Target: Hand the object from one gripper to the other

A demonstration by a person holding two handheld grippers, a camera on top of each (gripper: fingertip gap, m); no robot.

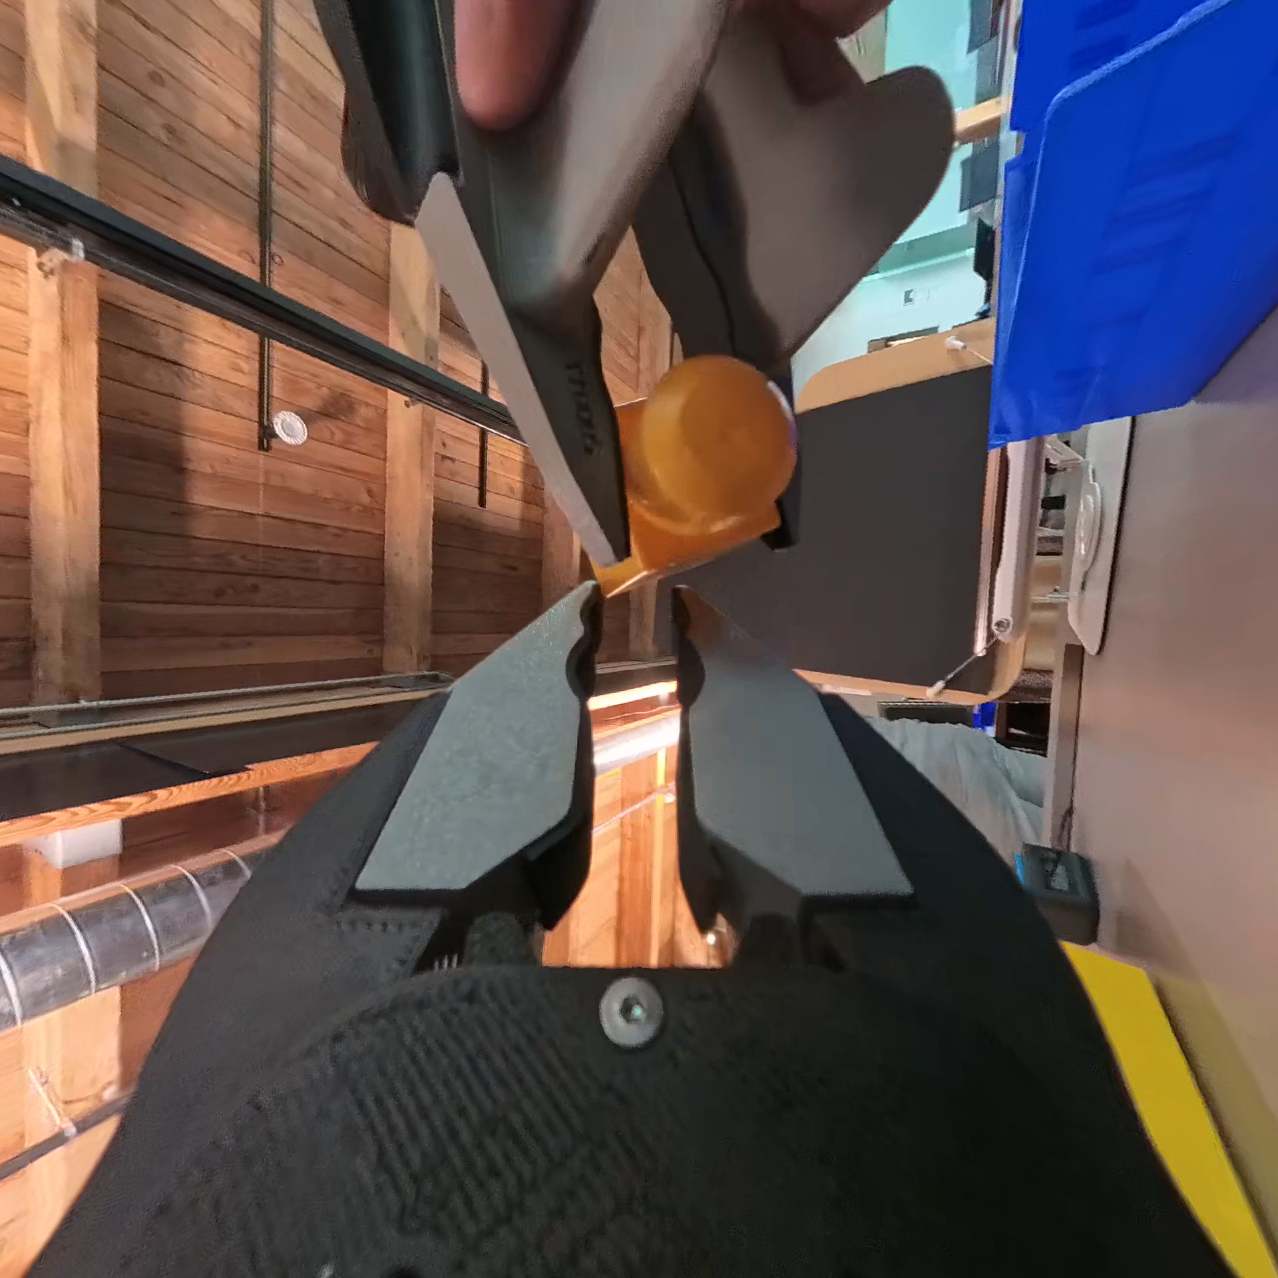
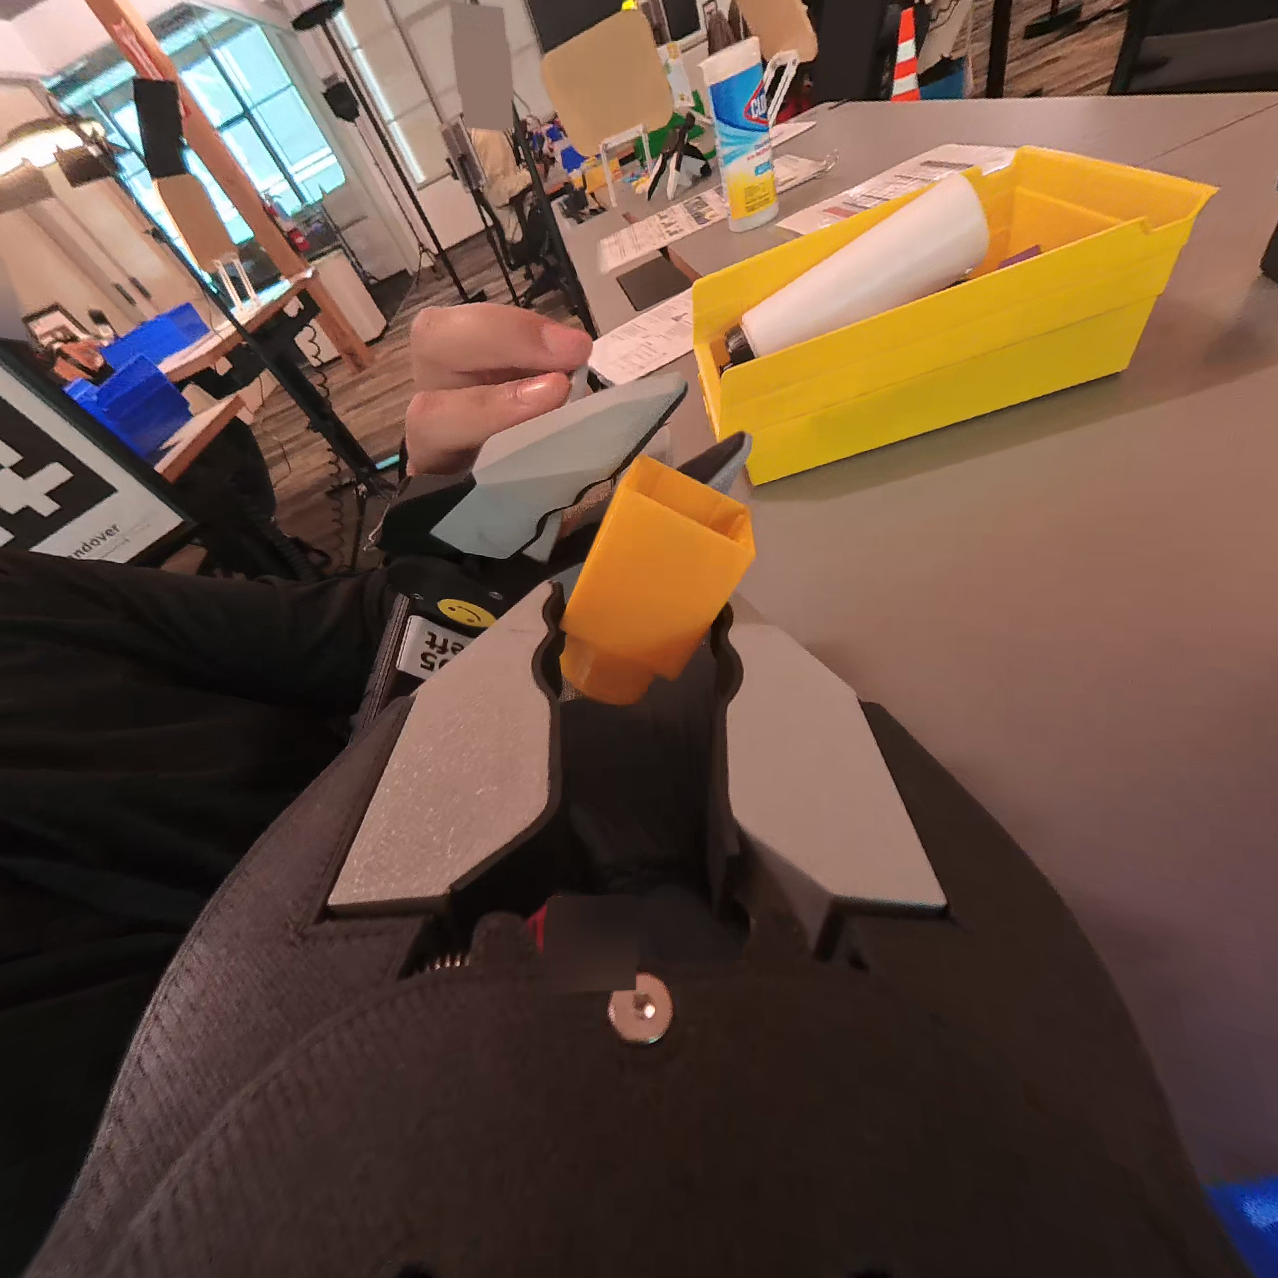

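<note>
**Object held above the near table edge, bin to the far right**

The right gripper (image 2: 640, 640) clamps the object (image 2: 657, 574) above the table (image 2: 1003, 657), near its left edge. The left gripper (image 2: 664, 442) sits just beyond the object, its fingers parted to either side of the object's far end. A bin (image 2: 933, 373) stands farther right on the table, with a cone (image 2: 864, 283) lying in it. A wipes canister (image 2: 743, 131) stands behind the bin, among papers (image 2: 657, 235).

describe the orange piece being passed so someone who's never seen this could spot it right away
Start at the grey table with the yellow bin on it. In front of the bin, over the table's near edge, the right hand-held gripper grips an orange plastic piece, the left hand-held gripper open just beyond it. It is the only orange thing there: a hollow square-mouthed cup narrowing to a stub.
</note>
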